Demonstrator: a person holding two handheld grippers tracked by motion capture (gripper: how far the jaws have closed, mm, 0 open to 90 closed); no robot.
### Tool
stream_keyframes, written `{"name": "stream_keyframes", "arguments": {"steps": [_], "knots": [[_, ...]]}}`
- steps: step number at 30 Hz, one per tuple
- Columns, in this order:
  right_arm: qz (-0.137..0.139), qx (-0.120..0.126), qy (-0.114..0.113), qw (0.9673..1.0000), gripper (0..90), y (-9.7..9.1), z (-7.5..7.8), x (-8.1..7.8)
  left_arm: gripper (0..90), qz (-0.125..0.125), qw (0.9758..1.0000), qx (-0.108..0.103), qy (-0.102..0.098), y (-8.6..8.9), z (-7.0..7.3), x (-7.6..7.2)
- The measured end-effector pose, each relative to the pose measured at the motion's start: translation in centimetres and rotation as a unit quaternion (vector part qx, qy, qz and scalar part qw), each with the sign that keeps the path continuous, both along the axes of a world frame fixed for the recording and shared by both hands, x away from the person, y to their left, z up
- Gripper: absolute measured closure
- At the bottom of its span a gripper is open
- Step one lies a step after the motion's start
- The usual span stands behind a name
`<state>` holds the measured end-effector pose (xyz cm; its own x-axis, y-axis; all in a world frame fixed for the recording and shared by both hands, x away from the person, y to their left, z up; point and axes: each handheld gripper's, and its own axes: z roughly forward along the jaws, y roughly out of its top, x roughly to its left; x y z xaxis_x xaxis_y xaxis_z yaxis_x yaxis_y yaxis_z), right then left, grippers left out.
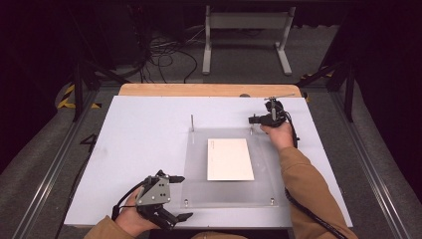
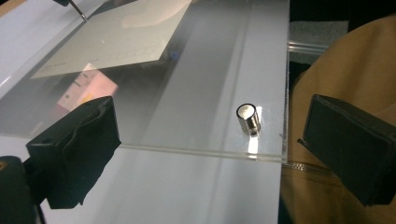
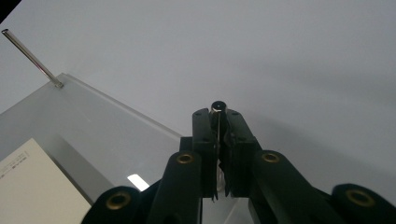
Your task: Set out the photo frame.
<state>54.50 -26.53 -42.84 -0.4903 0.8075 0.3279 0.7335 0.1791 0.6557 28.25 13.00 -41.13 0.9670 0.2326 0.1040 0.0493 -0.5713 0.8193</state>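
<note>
Acrylic plate (image 1: pixel 229 191) lies flat on the white table (image 1: pixel 139 144), a card (image 1: pixel 229 159) on its middle and thin rods at its corners. Risk, as I judge it: the right gripper (image 1: pixel 255 119), jaws clamped on the far-right rod (image 3: pixel 217 108), could bend it or drag the plate. Left gripper (image 1: pixel 183 197) stands wide apart, empty, near the short peg (image 2: pixel 247 119).

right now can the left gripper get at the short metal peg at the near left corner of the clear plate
Probably yes: the left gripper is open, the short metal peg stands upright just ahead between its jaws, and nothing lies between them on the clear plate.
</note>
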Motion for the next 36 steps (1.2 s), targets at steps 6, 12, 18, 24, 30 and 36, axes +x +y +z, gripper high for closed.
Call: {"name": "stream_keyframes", "arguments": {"steps": [6,12,18,24,30,36], "knots": [[0.0,0.001,0.001,1.0,84.7,0.0,0.0,0.0,4.6,0.007,0.9991,0.029,-0.028,-1.0,-0.6,0.2],[0.001,0.005,0.002,1.0,84.6,-0.1,0.0,0.1,10.4,0.023,0.9981,0.024,-0.051,-1.1,-0.5,0.4],[0.003,0.009,0.004,0.9999,84.6,-0.2,-0.1,0.2,16.4,0.027,0.9964,0.024,-0.076,-1.1,-0.6,0.6],[0.003,0.011,0.005,0.9999,84.6,-0.2,-0.1,0.2,17.2,0.015,0.9959,-0.003,-0.09,-0.5,-0.9,1.4],[0.004,0.012,0.006,0.9999,84.5,-0.2,-0.1,0.2,33.6,-0.009,0.9928,-0.011,-0.119,-0.4,-0.7,0.9],[0.013,0.013,0.003,0.9998,84.3,-0.3,-0.1,0.3,47.2,-0.007,0.9896,-0.026,-0.141,-0.2,-0.1,0.9]]}}
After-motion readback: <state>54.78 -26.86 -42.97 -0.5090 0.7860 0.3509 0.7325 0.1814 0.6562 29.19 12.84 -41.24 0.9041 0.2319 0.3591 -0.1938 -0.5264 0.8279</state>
